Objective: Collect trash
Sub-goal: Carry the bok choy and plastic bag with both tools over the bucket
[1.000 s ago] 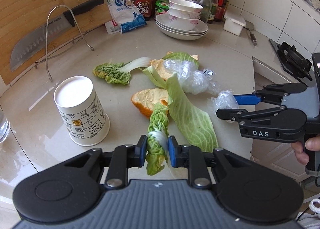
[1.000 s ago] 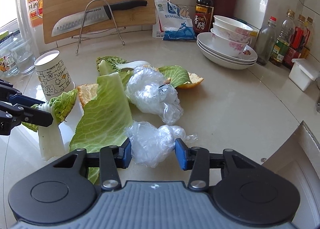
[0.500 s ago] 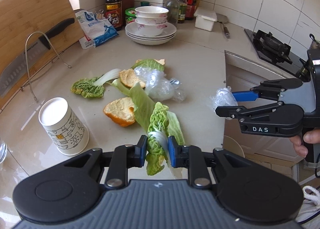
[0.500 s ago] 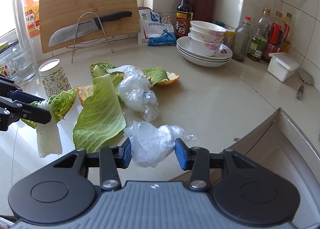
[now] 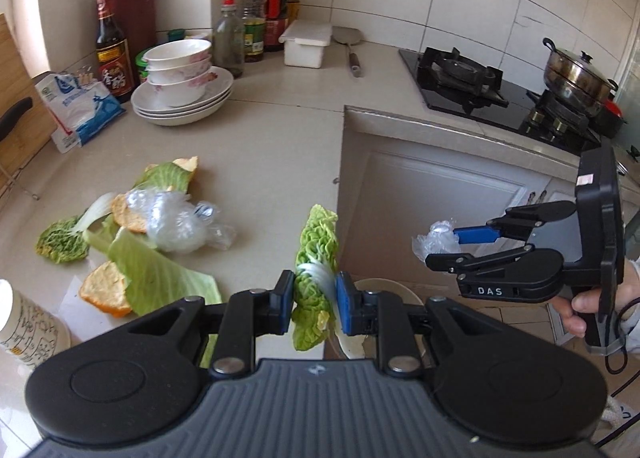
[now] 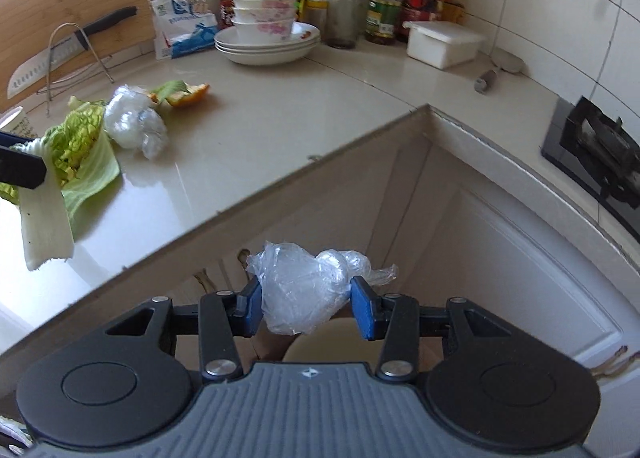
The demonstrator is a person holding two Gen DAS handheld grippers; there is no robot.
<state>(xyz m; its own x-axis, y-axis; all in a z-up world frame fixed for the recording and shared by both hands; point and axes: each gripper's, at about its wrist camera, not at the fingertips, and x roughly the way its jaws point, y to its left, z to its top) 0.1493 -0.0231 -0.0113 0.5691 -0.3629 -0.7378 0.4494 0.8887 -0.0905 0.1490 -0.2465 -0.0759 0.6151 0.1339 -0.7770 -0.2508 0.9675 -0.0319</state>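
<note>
Left wrist view: left gripper (image 5: 311, 300) clamps a cabbage leaf (image 5: 316, 258), right gripper (image 5: 438, 246) a plastic wad (image 5: 434, 240); scraps (image 5: 132, 246) remain on the counter (image 5: 260, 146).

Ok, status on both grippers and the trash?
Left gripper shut on cabbage leaf. Right gripper shut on plastic wrap, past counter edge. More scraps remain. Nothing blocking.

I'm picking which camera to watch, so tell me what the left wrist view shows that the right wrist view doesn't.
Only the left wrist view: the steel pot on the stove, a hand gripping the right tool, and the left tool shut on the cabbage leaf.
Only the right wrist view: the knife on its wire rack, and the right tool shut on the crumpled plastic wrap.
Both: the stacked bowls, the bottles, the white box and the scraps left on the counter.
</note>
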